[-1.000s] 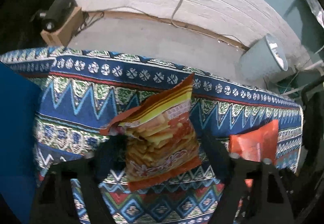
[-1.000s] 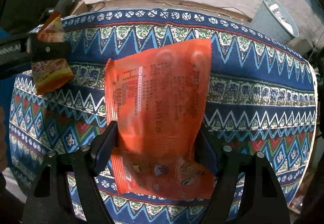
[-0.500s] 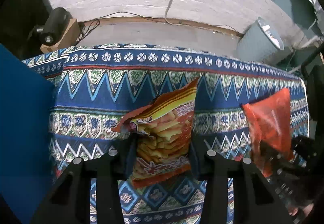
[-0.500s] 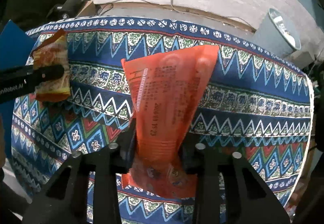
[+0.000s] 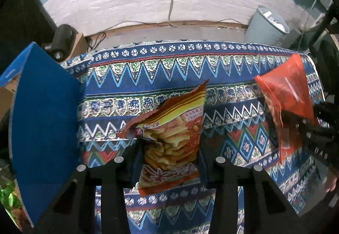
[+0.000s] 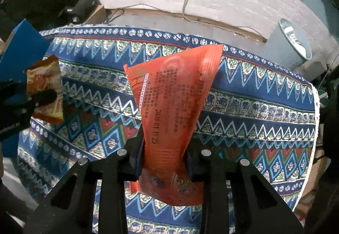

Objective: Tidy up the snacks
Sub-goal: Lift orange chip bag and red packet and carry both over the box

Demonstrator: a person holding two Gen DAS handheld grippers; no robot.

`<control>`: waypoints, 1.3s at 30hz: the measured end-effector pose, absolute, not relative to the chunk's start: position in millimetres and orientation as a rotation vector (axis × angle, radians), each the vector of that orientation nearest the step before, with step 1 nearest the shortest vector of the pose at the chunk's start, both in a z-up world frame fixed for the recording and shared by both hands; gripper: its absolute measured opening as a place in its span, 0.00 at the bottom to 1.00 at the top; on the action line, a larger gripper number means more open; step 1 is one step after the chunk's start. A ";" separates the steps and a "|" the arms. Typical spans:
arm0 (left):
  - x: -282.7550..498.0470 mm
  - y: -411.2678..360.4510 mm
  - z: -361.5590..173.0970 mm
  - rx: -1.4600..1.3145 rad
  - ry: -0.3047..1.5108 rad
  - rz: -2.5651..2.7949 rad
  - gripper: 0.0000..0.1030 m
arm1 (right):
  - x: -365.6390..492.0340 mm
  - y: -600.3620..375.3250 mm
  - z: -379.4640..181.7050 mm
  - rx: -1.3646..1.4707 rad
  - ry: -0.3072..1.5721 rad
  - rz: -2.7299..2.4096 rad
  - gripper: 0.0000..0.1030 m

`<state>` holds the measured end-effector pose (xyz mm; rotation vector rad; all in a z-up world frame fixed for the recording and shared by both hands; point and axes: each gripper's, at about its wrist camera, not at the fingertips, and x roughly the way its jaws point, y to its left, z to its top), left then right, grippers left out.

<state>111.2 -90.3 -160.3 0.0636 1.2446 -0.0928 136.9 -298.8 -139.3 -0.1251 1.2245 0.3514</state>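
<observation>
At the table's left edge stood a blue box (image 5: pixel 44 119), its top open toward the room, with something green (image 5: pixel 7 198) showing beside its near corner; what that was I could not tell. I took that box for where the snacks were headed, and it lay to the left of both grippers, just beside the left one and well apart from the right, so the left hand was plainly the nearer.

The left gripper (image 5: pixel 168 162) was clamped on a chip bag (image 5: pixel 173 138), pinching it low across its width, with the bag's long axis pointing away toward the far edge and its torn top flapping open. It hung clear of the patterned tablecloth (image 5: pixel 190 68).

Further right, the right gripper (image 6: pixel 164 159) was squeezed tight on an orange packet (image 6: pixel 171 96), gripped near its lower end, long axis likewise running toward the far edge, lifted off the cloth.

Counted: one box, two snack bags, one in each gripper, and none that I could see left lying on the cloth. Beyond the table's far right corner stood one grey bin (image 6: pixel 286 43).
</observation>
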 end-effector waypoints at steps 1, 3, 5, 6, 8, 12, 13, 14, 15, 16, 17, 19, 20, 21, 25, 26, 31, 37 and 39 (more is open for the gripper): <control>106.8 -90.5 -155.6 0.075 1.236 -0.096 0.42 | 134.8 -297.5 -134.7 -0.125 1.218 0.354 0.28; 101.0 -89.9 -149.3 0.085 1.224 -0.101 0.42 | 131.0 -295.2 -125.1 -0.124 1.202 0.359 0.28; 94.0 -87.7 -141.7 0.097 1.210 -0.103 0.42 | 129.6 -293.7 -117.9 -0.123 1.189 0.364 0.28; 90.5 -86.2 -138.2 0.101 1.203 -0.105 0.42 | 128.5 -293.0 -114.3 -0.120 1.185 0.366 0.28; 82.3 -83.2 -128.9 0.107 1.187 -0.104 0.42 | 124.9 -291.6 -105.8 -0.116 1.171 0.372 0.28; 69.9 -75.7 -114.8 0.101 1.163 -0.101 0.42 | 118.2 -285.0 -86.3 -0.110 1.145 0.386 0.28; 66.1 -73.8 -110.9 0.104 1.156 -0.098 0.42 | 117.1 -283.8 -82.4 -0.108 1.137 0.391 0.28; 62.3 -71.4 -106.5 0.106 1.147 -0.097 0.42 | 115.0 -281.7 -77.9 -0.106 1.131 0.396 0.28; 58.5 -69.1 -102.2 0.111 1.138 -0.096 0.42 | 112.7 -278.6 -71.5 -0.105 1.120 0.406 0.28; 55.2 -67.1 -98.2 0.116 1.130 -0.094 0.42 | 110.5 -276.2 -67.4 -0.105 1.114 0.412 0.28; 50.9 -65.1 -95.1 0.118 1.123 -0.093 0.42 | 108.7 -273.8 -63.0 -0.106 1.107 0.419 0.28; 42.9 -61.5 -87.4 0.126 1.105 -0.092 0.42 | 103.6 -266.1 -51.9 -0.109 1.087 0.437 0.28; 39.6 -60.1 -83.6 0.130 1.095 -0.091 0.42 | 101.0 -262.3 -47.2 -0.110 1.078 0.447 0.28; 36.0 -58.7 -80.9 0.133 1.088 -0.090 0.42 | 98.2 -257.3 -41.1 -0.111 1.068 0.460 0.28; 21.6 -50.6 -66.5 0.150 1.055 -0.082 0.42 | 89.3 -237.7 -23.9 -0.122 1.034 0.507 0.28; 18.8 -48.4 -63.9 0.153 1.049 -0.080 0.42 | 87.3 -233.0 -19.9 -0.122 1.027 0.518 0.28; 6.4 -33.4 -52.2 0.145 1.022 -0.064 0.42 | 80.2 -204.9 -3.6 -0.124 1.000 0.577 0.28; -3.9 -9.8 -40.8 0.110 0.996 -0.044 0.42 | 77.3 -169.5 7.9 -0.135 0.983 0.639 0.28; -5.7 0.1 -37.5 0.094 0.989 -0.030 0.42 | 77.9 -158.5 9.5 -0.142 0.980 0.653 0.28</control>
